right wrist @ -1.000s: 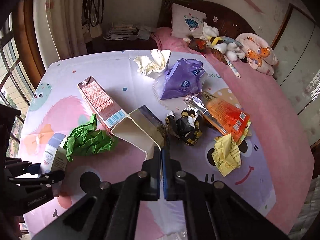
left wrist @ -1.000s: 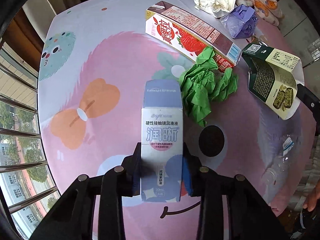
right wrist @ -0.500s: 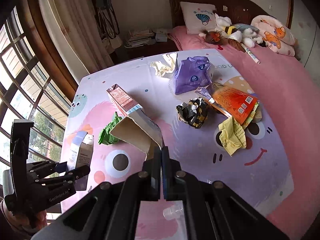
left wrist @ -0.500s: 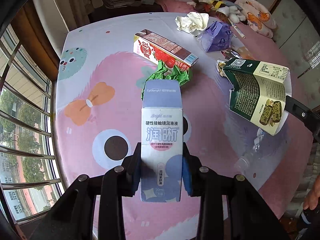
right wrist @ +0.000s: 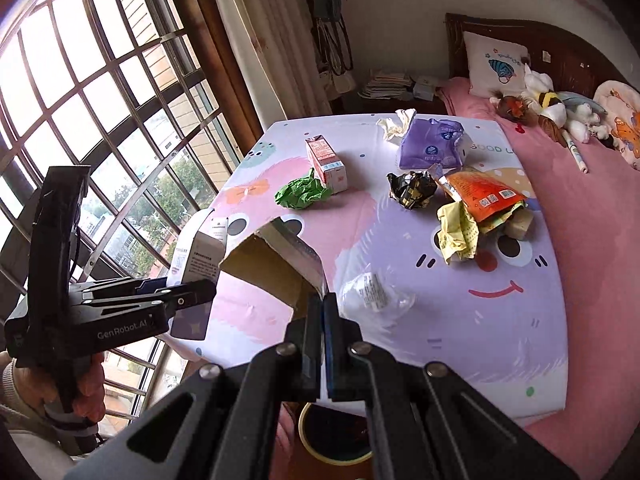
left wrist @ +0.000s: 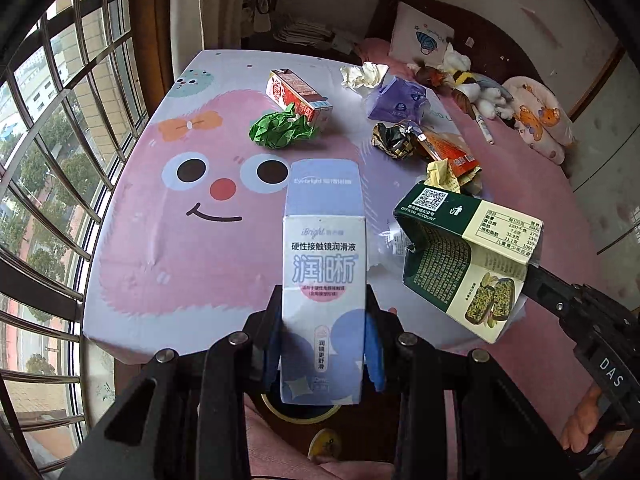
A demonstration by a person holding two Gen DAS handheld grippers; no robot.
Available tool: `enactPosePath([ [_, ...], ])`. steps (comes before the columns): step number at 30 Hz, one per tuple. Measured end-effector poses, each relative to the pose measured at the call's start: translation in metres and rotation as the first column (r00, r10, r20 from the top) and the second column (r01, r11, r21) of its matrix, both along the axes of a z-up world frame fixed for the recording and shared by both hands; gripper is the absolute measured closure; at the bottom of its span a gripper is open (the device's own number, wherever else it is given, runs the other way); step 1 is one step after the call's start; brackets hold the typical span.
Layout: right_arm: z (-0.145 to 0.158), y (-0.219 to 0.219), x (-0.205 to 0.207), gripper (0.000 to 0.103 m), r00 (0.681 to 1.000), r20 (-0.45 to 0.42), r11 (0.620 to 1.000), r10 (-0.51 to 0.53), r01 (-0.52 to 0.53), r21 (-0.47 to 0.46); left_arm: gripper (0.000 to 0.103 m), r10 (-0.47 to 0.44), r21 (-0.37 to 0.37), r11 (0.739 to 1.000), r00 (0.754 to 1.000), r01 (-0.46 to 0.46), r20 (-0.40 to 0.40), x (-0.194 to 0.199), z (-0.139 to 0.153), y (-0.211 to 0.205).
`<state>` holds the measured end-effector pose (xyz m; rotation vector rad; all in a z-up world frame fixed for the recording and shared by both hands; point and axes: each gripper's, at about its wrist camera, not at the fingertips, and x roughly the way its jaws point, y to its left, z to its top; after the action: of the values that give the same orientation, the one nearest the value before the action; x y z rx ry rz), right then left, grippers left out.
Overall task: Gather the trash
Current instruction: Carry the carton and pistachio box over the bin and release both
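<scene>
Barred window (right wrist: 100, 92), dark wooden headboard (right wrist: 560, 52), curtain (right wrist: 276, 32)

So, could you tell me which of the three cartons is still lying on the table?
The red strawberry milk carton, lying on its side beside the crumpled green paper; the pale blue box and green box are each held in a hand-held gripper.

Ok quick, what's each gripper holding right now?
Left gripper: closed on the pale blue carton.
Right gripper: closed, pinching the edge of the open green box.

Wrist fisheyes over shared table (left wrist: 132, 216)
</scene>
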<state>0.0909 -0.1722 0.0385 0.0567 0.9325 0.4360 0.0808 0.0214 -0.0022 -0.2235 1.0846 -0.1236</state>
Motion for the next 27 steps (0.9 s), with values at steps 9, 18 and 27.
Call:
enactPosePath([
  [9, -0.038, -0.02, -0.073, 0.103, 0.986, -0.11, 0.992, 0.122, -0.119, 0.038, 0.07, 0.015, 0.082, 0.997, 0.995, -0.007, -0.094, -0.094, -0.015, -0.027],
  [18, -0.13, -0.018, -0.107, 0.103, 0.955, -0.293, 0.998, 0.046, -0.058, -0.034, 0.07, -0.036, 0.108, 0.992, 0.977, 0.059, -0.208, -0.128, -0.096, -0.046],
  [27, -0.309, -0.013, -0.107, 0.102, 0.871, -0.46, 0.98, -0.172, 0.104, -0.169, 0.07, -0.041, 0.103, 0.992, 0.95, 0.076, -0.309, -0.128, -0.257, -0.057],
])
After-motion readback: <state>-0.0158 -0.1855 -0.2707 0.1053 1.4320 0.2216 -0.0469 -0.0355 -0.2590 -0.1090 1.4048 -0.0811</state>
